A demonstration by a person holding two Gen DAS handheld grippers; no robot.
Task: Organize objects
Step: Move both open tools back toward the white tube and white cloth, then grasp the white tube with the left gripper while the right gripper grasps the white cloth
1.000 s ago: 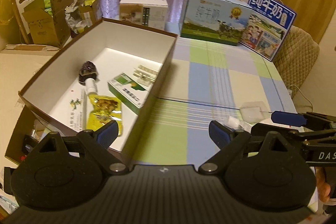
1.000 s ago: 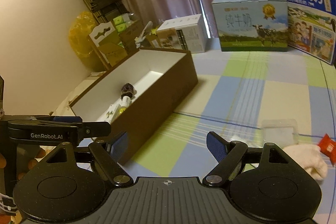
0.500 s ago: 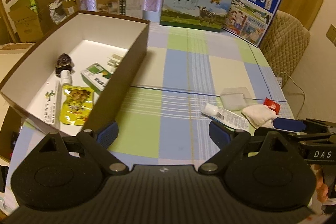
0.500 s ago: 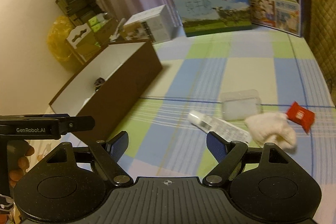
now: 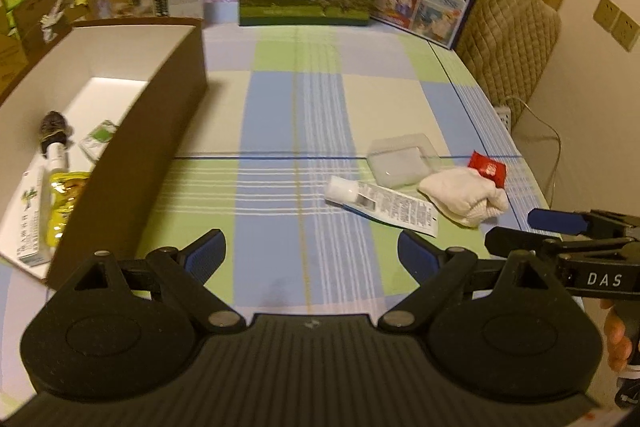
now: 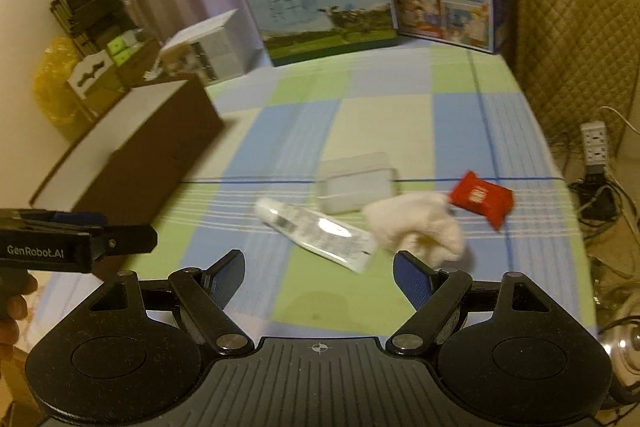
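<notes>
With both tools hovering above the checked tablecloth (image 5: 280,99), the left gripper (image 5: 310,253) and right gripper (image 6: 318,271) each hold their jaws spread wide and empty, apparently readied for a pick. Just ahead of the right jaws lies the white tube (image 6: 316,229), touching the crumpled white cloth (image 6: 416,227); beyond sit a clear plastic case (image 6: 356,181) and a red sachet (image 6: 480,199). Far off the left jaws' left side stands the brown box (image 5: 132,155), already holding several items, likely the destination for these four.

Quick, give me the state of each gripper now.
Left gripper: open, holding nothing.
Right gripper: open, holding nothing.
</notes>
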